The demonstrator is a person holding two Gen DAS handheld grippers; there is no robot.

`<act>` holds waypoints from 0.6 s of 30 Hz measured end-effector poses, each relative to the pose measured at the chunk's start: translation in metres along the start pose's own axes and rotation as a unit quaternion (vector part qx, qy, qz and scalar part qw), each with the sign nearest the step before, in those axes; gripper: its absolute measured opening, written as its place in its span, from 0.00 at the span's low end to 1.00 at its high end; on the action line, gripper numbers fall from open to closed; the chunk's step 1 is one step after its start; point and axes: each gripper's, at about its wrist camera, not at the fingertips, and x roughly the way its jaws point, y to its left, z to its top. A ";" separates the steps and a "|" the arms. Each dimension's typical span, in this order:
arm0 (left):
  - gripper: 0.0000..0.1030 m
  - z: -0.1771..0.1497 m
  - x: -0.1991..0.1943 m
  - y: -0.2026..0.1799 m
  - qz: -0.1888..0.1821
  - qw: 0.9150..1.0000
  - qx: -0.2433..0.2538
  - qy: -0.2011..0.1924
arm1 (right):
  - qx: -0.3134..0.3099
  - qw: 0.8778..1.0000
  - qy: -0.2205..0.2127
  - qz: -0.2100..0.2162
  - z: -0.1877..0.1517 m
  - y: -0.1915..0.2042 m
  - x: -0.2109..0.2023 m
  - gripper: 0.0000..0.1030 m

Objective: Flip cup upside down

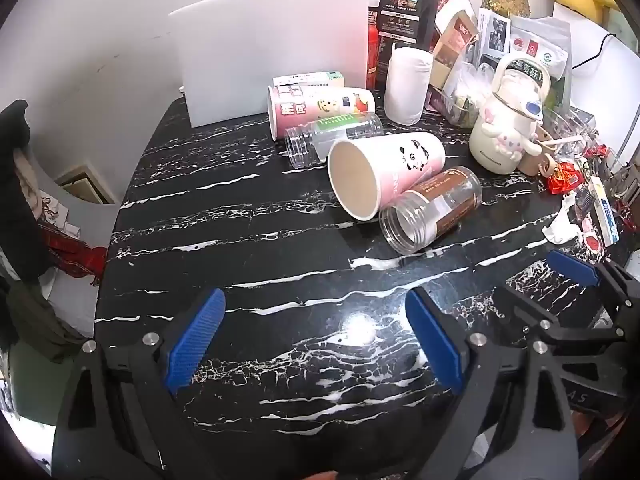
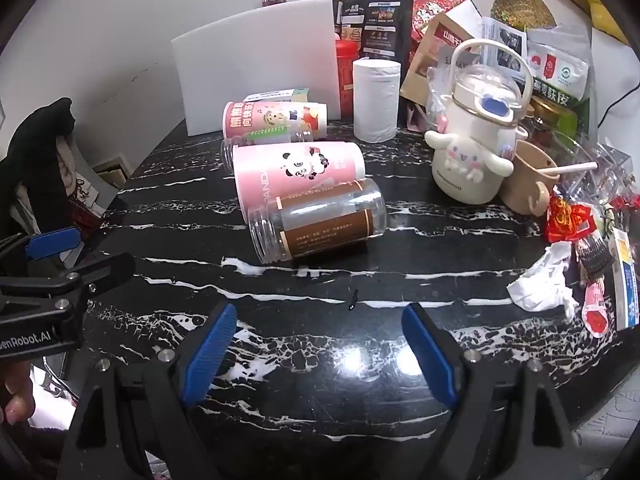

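Observation:
Several cups lie on their sides on the black marble table [image 1: 248, 248]. A pink panda paper cup [image 1: 388, 172] lies with its open mouth toward me; it also shows in the right wrist view [image 2: 296, 172]. Beside it lies a clear jar with a brown label [image 1: 432, 208] [image 2: 320, 220]. Behind are a clear plastic jar [image 1: 332, 136] and a pink cartoon cup [image 1: 320, 108] [image 2: 276, 118]. My left gripper [image 1: 316, 336] is open and empty, over bare table short of the cups. My right gripper [image 2: 320, 344] is open and empty too, and also shows in the left wrist view [image 1: 576, 276].
A white board [image 1: 272, 48] stands at the back. A white roll [image 1: 408, 84], a cartoon kettle [image 2: 472, 148], a beige mug [image 2: 528, 184], packets, sweets and a crumpled tissue [image 2: 544, 280] crowd the right side. Clothes hang off the table's left edge [image 1: 24, 208].

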 end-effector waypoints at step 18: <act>0.89 -0.003 -0.007 0.004 -0.002 1.000 -0.003 -0.001 | -0.005 1.000 -0.006 -0.007 0.006 0.004 -0.012 0.83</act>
